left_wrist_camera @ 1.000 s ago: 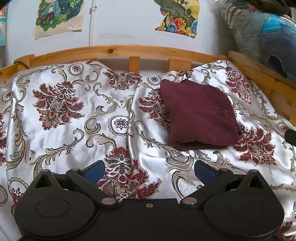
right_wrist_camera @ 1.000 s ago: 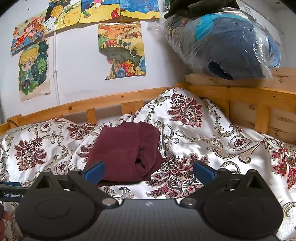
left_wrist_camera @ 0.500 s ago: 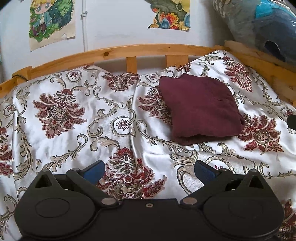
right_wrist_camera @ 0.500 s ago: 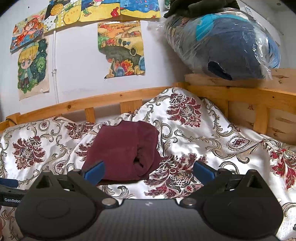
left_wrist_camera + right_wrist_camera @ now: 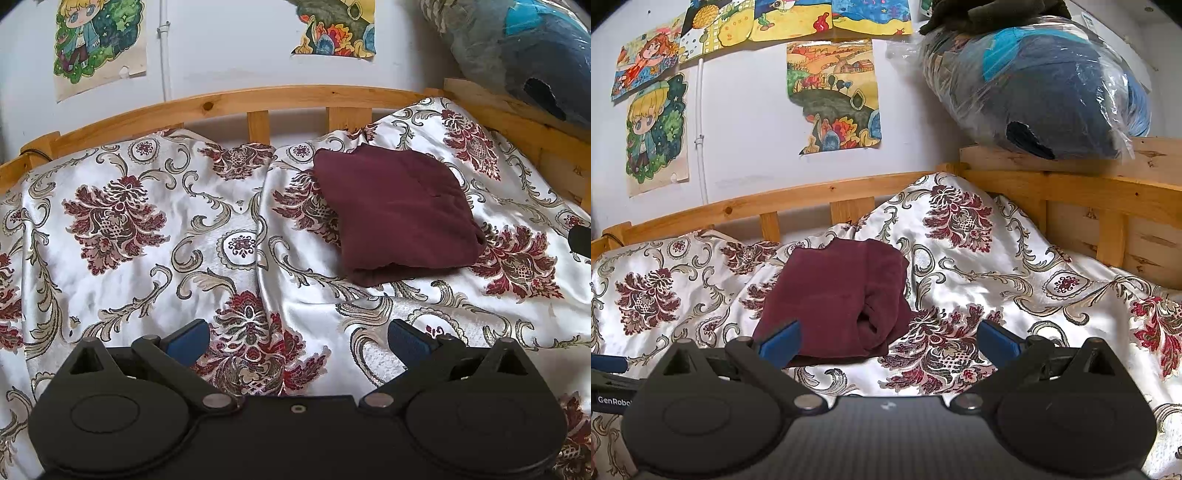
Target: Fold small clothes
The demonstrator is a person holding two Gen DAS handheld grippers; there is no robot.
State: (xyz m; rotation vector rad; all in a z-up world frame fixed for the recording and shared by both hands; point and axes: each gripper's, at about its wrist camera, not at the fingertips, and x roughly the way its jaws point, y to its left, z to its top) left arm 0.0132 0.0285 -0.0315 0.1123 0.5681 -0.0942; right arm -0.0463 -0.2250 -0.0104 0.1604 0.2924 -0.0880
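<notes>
A: Where does the folded maroon garment (image 5: 397, 212) lie relative to our grippers?

B: It rests on the floral bedspread (image 5: 147, 229), just before the wooden bed rail (image 5: 258, 98). Our left gripper (image 5: 297, 341) is released, jaws spread, with the garment ahead and to its right, well apart. Our right gripper (image 5: 888, 341) is likewise released and holds nothing; the garment's near edge sits just beyond its left fingertip (image 5: 779, 341).

A: Any legible writing?

B: We read "GenRobo", cut off, on the black part at the right view's left edge (image 5: 611, 399).

A: Open room?

B: Bare bedspread runs along the rail, left of the garment; a plastic-wrapped bundle (image 5: 1041, 88) sits above the rail's right corner.
</notes>
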